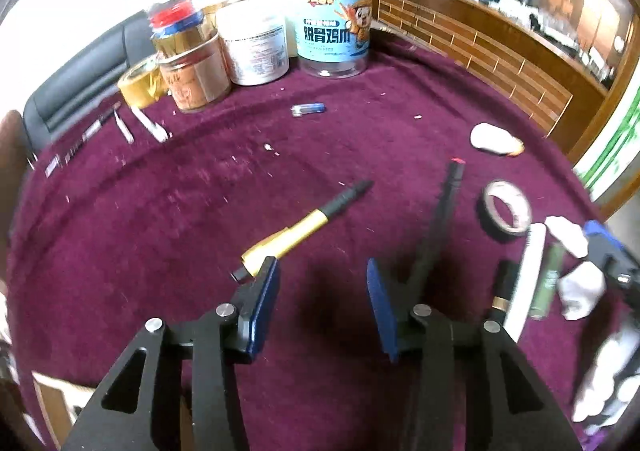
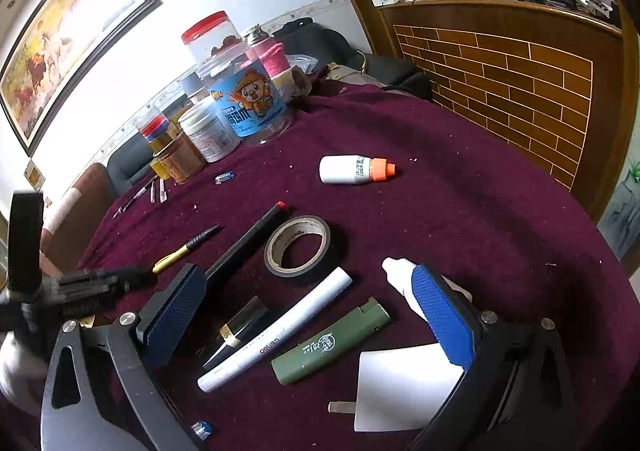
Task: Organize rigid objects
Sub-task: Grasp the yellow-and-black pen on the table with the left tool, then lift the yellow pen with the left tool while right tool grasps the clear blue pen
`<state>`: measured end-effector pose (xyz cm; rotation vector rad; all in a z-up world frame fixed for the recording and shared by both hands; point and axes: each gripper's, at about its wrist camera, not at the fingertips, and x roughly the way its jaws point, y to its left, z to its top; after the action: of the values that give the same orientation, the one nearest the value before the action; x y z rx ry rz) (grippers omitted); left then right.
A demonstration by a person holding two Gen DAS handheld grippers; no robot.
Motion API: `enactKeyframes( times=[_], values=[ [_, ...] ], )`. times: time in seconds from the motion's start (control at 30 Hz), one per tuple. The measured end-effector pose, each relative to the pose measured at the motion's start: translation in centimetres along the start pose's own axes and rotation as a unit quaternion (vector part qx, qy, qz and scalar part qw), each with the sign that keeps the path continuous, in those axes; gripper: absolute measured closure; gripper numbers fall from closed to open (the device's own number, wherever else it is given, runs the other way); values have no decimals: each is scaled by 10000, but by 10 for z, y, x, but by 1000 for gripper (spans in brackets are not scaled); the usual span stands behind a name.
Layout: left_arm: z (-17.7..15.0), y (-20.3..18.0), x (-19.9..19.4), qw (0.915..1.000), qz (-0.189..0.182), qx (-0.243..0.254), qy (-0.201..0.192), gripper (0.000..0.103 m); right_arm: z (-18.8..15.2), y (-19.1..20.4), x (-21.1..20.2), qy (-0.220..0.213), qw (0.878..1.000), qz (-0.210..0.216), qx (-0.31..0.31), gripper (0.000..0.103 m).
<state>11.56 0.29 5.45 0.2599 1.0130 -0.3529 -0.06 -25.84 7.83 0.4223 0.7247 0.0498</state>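
Note:
My left gripper point(image 1: 323, 271) stands open over the purple cloth, with nothing between its blue pads. The back end of a gold and black pen point(image 1: 304, 231) lies at its left fingertip. A long black stick with a red tip point(image 1: 436, 223) runs past its right finger. My right gripper point(image 2: 308, 279) is open wide and low over a white marker point(image 2: 280, 335), a green lighter point(image 2: 332, 339) and a black and gold piece point(image 2: 240, 327); its pads touch none of them. A black tape roll point(image 2: 298, 245) lies just beyond. A white tube point(image 2: 396, 275) is partly hidden by the right finger.
Several jars and tubs point(image 1: 256, 47) stand at the far side of the round table point(image 1: 120, 251). A white bottle with an orange cap point(image 2: 352, 169) and a small blue item point(image 1: 308, 109) lie mid-table. Thin metal tools point(image 1: 148, 125) lie far left. A white plug point(image 2: 400, 391) sits near the right gripper.

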Motion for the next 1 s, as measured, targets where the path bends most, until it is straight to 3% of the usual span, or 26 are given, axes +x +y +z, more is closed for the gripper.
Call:
enactKeyframes(
  times=[0.17,0.23,0.27,0.33,0.4,0.43,0.47,0.53,0.63,0.73,1.0],
  values=[
    [20,-5,38,9986,54,465,240,64,0,2,4,51,10000,-26,-66,0],
    [25,-10,55,9975,88,575,404,58,-1,4,6,85,9999,-56,-124,0],
    [26,-10,55,9984,66,514,238,52,-1,5,7,83,9998,-63,-148,0],
    [24,-9,59,9994,-61,322,147,50,-1,7,8,64,9996,-139,-225,0],
    [23,-9,58,9994,-201,209,190,64,-2,9,11,85,9993,-210,-291,0],
    [22,-11,56,9988,-405,154,224,86,-2,9,11,87,9993,-231,-297,0],
    [20,-15,54,9987,-416,151,263,96,-2,9,12,85,9991,-264,-309,0],
    [12,-28,45,9991,-241,291,214,96,-2,9,13,88,9990,-309,-326,0],
    [-8,-37,23,9990,-374,223,90,97,-2,7,13,114,9989,-321,-307,0],
    [-28,-33,-9,9981,-613,-88,-39,97,-2,7,9,20,9989,-352,-311,0],
    [-100,-15,-83,9929,-702,-844,-451,96,-1,1,7,-16,9989,-428,-205,0]
  ],
)
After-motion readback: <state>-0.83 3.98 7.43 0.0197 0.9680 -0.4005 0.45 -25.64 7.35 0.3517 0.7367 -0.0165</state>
